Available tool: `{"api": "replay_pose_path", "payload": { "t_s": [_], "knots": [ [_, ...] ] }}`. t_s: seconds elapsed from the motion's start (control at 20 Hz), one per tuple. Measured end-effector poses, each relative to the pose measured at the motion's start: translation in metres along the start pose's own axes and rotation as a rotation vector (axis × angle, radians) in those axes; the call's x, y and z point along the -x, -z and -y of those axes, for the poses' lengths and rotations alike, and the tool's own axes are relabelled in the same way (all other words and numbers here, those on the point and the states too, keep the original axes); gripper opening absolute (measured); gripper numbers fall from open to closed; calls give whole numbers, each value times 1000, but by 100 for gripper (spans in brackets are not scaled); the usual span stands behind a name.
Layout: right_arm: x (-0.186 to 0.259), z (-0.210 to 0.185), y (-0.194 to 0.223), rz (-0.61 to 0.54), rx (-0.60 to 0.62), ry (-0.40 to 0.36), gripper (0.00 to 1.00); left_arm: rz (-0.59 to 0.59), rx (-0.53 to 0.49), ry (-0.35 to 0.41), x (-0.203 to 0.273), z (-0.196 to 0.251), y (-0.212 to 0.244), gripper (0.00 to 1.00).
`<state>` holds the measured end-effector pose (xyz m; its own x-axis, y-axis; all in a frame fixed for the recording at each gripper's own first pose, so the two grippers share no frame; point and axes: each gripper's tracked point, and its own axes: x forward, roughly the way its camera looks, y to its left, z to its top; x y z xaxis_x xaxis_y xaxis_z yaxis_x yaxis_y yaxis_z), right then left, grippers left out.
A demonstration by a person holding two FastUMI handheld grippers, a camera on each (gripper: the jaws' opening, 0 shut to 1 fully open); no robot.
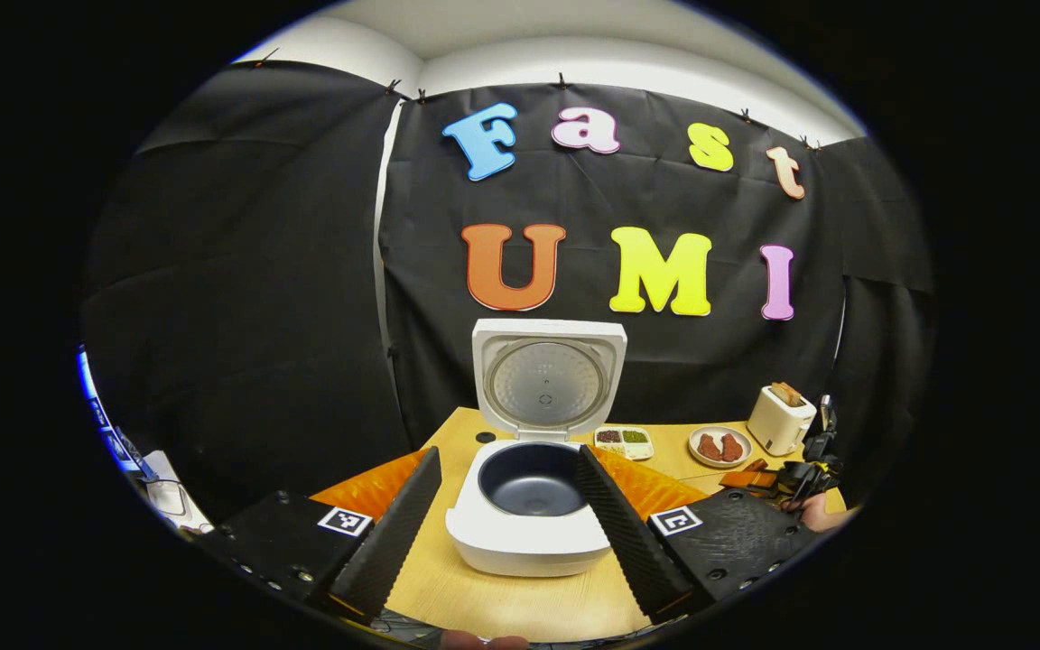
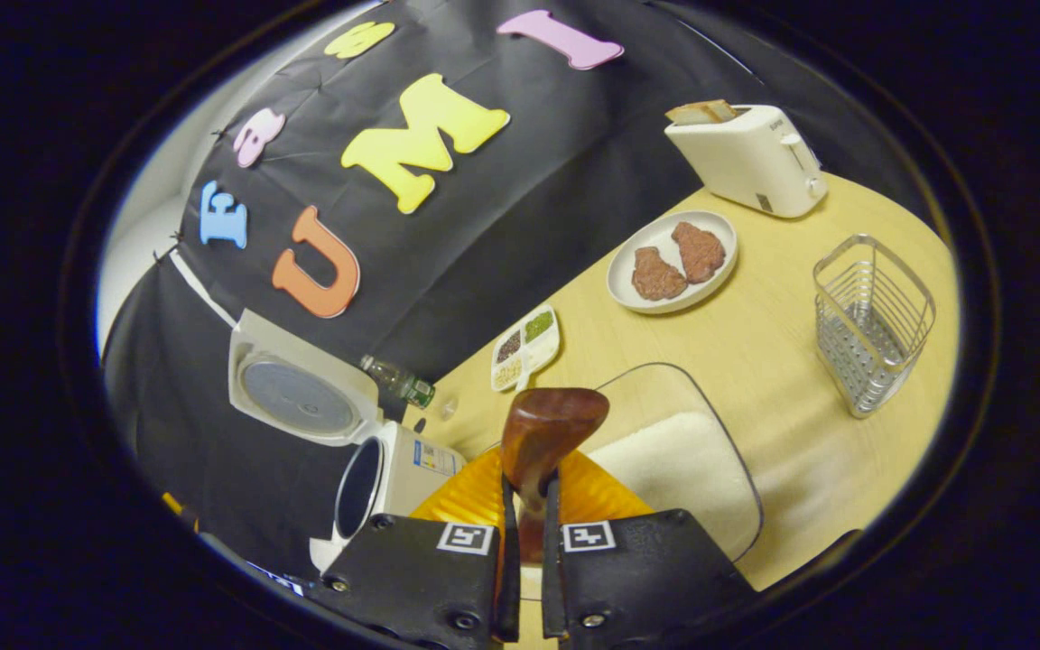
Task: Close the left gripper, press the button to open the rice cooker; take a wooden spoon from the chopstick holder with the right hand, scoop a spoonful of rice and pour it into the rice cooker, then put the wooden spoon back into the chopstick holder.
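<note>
So the rice cooker [image 1: 529, 492] is already popped open, lid [image 1: 547, 384] stood straight up at the far side, and the dark inner pot looks bare. It's seen dead ahead in the left gripper view, framed between the left gripper [image 1: 509, 515] fingers, which are spread wide with nothing held.

Over in the right gripper view, the right gripper [image 2: 527, 542] is clamped tight on the handle of the wooden spoon [image 2: 545, 431], bowl end pointed away and held up over the near edge of a glass dish of white rice [image 2: 678, 460]. Whether any rice is on the spoon can't be told.

The wire chopstick holder [image 2: 872, 320] is stood on the table [image 2: 755, 361] to the right, well apart from the spoon. Farther back, a plate [image 2: 673, 262] with two brown patties, a white toaster [image 2: 750, 158] and a small divided tray of grains [image 2: 524, 348] are seen. The cooker sits off to the left there.
</note>
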<state>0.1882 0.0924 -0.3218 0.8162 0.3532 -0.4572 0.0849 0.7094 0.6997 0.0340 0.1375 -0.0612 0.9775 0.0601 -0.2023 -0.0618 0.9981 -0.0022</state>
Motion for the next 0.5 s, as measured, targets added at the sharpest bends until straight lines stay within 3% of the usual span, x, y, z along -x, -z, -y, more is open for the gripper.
{"api": "replay_pose_path", "payload": {
  "t_s": [0.3,0.5],
  "knots": [
    [36,-6,-46,83,-149,-72,14,-13,37,-20,2,15,6,96],
    [56,-53,-76,110,-143,-164,14,-7,39,-43,3,10,9,96]
  ]
}}
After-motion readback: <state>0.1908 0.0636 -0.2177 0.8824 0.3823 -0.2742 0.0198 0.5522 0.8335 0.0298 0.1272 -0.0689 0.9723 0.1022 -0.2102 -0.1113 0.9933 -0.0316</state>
